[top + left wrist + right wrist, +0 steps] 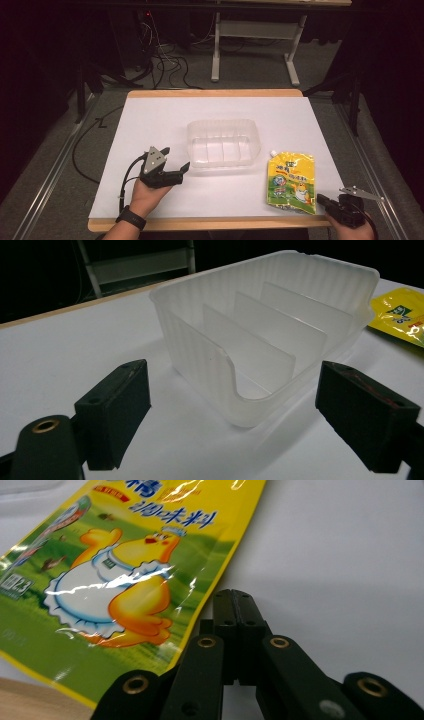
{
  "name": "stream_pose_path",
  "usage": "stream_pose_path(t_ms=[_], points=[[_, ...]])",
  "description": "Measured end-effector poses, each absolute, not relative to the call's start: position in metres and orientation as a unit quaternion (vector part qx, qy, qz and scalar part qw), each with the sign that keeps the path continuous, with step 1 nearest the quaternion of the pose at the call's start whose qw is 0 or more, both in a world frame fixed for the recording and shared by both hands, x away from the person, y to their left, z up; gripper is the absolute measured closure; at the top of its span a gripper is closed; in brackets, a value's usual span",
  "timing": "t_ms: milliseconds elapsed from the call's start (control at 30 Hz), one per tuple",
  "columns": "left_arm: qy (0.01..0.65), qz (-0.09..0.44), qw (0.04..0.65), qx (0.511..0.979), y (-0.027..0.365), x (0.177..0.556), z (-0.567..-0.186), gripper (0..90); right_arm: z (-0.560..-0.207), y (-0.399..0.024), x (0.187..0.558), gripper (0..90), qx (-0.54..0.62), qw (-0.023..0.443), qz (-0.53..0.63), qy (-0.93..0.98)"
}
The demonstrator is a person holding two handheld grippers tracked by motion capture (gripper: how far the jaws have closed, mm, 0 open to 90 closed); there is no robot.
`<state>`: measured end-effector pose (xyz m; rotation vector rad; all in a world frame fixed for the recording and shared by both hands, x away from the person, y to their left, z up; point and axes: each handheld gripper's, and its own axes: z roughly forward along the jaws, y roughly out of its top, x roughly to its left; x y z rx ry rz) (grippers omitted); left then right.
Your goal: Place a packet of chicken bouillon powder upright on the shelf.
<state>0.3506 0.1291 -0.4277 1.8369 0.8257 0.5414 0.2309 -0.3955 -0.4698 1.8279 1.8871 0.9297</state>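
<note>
A clear plastic bin (pixel 224 143) with inner dividers sits mid-table; in the left gripper view the bin (pixel 260 335) stands just beyond the jaws, its notched corner between them. My left gripper (pixel 176 161) is open, just left of the bin's near-left corner, holding nothing. A yellow spouted pouch (pixel 292 182) with a chick picture lies flat to the bin's right. My right gripper (pixel 322 200) is shut and empty at the pouch's near-right corner; in the right gripper view its closed tips (pixel 236 605) rest beside the edge of the pouch (pixel 125 575).
A white sheet (pixel 150 125) covers the wooden table (pixel 210 223). Beyond the far edge are a desk frame (pixel 255 45) and loose cables (pixel 165 60) on the floor. Metal rails (pixel 45 185) run along both sides of the table.
</note>
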Motion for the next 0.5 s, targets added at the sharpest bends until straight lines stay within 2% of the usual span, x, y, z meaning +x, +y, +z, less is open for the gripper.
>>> stream_pose_path(t_ms=[167,233,500], points=[[0.343,0.224,0.505,0.760,0.130,0.351,-0.427,14.8,-0.470,-0.392,0.232,90.0,0.639,0.167,0.335,0.672],[0.344,0.225,0.504,0.760,0.132,0.351,-0.427,14.8,-0.471,-0.390,0.234,90.0,0.638,0.149,0.348,0.670],[0.342,0.229,0.496,0.765,0.134,0.348,-0.428,14.9,-0.470,-0.373,0.241,90.0,0.604,0.137,0.351,0.702]])
